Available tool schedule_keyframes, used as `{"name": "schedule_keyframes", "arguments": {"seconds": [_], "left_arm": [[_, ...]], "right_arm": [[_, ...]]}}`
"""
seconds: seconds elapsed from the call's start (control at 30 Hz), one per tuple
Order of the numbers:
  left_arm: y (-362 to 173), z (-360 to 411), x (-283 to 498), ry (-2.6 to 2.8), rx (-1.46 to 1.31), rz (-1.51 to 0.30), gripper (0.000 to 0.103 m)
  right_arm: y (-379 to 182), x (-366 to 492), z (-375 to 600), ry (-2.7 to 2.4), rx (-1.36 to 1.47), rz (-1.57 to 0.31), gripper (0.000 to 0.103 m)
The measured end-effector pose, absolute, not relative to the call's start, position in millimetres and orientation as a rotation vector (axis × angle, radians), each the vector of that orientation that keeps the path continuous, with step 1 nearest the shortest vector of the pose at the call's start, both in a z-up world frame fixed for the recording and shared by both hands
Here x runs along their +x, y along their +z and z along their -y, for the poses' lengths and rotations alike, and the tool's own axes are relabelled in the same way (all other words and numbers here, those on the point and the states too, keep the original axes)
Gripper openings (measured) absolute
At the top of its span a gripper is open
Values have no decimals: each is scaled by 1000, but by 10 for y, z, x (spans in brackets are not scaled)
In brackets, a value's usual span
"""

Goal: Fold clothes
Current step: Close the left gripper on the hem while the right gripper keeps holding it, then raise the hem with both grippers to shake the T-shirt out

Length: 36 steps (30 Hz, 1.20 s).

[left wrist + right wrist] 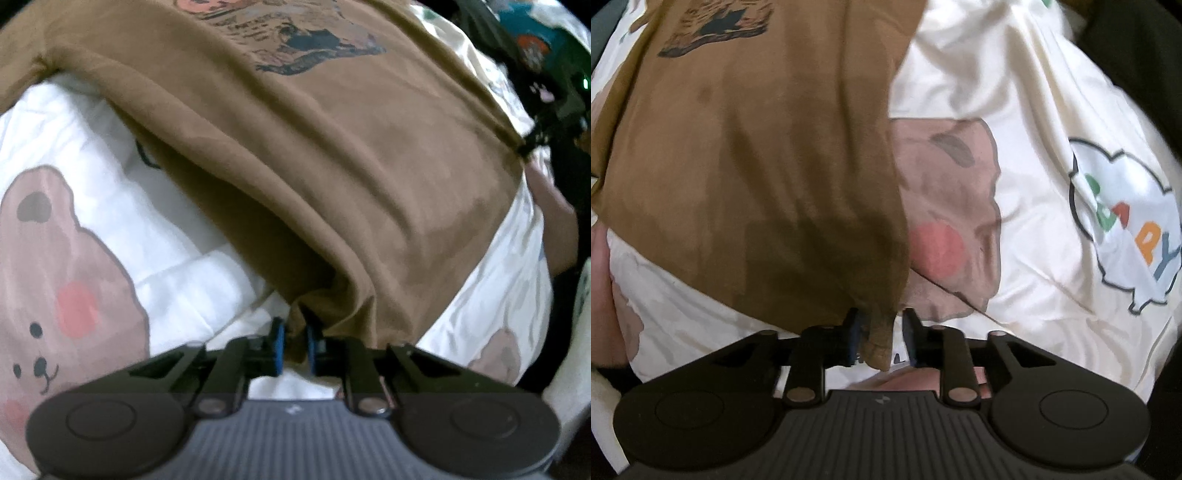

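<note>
Between the blue pads of the left gripper [295, 345] a bunched corner of the brown shirt [314, 155] is clamped, the jaws drawn nearly together on the cloth. From that pinch the fabric is seen rising in a taut ridge away from the corner, which suggests the hem is being lifted so that it can be carried over the shirt's body. At the shirt's other near corner, the right gripper [881, 341] is set around a twisted tip of fabric: its jaws stand apart, the tip hanging against the left pad with a clear gap to the right pad, so no firm hold is judged there. Both grippers are pointed steeply down at the shirt, one at each lower corner, as is needed for an even fold. Beyond the corners the shirt is spread flat, print upward, its printed picture [295, 40] lying at the far end. Under the shirt a white quilt [1015, 92] with bear figures [55, 266] and a lettered cloud [1123, 218] is laid. The fold itself is judged not yet made.
</note>
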<state>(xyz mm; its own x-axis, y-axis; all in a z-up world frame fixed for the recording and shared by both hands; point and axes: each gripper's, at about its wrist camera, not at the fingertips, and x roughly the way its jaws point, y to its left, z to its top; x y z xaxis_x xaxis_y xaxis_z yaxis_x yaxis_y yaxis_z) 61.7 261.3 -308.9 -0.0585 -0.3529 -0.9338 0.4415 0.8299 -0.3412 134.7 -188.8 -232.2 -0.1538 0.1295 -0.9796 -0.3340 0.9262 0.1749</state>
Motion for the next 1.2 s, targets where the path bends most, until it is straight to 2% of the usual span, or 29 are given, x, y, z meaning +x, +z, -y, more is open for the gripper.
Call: {"name": "schedule_keyframes", "arguments": {"seconds": [0.07,0.1,0.13,0.2,0.57,0.67,0.9,1.2], "left_arm": [[-3040,-2665,567,-630,-5,-1512,7],[-3014,-2687,555,-625,-18,-1514,7],[-2966,-2722,530,-614,-32,-1516,6],[-2871,-2814,479,-600,-52,-1516,6],[-2500,-3064,125,-482,-11,-1557,5],[-2477,-2929,19,-472,-7,-1561,5],[-2514,-2997,-67,-364,-13,-1592,4],[-2948,-2993,-74,-318,-12,-1663,4]], "right_arm": [[-2387,1346,1907,401,-123,-1698,29],[-2395,1344,1902,411,-128,-1703,26],[-2387,1344,1893,426,-140,-1703,17],[-2350,1354,1886,452,-147,-1704,6],[-1880,1570,1789,573,-205,-1704,5],[-2106,1292,2236,602,-221,-1703,5],[-2790,879,2333,578,-285,-1696,5],[-2884,785,2331,577,-309,-1717,5]]}}
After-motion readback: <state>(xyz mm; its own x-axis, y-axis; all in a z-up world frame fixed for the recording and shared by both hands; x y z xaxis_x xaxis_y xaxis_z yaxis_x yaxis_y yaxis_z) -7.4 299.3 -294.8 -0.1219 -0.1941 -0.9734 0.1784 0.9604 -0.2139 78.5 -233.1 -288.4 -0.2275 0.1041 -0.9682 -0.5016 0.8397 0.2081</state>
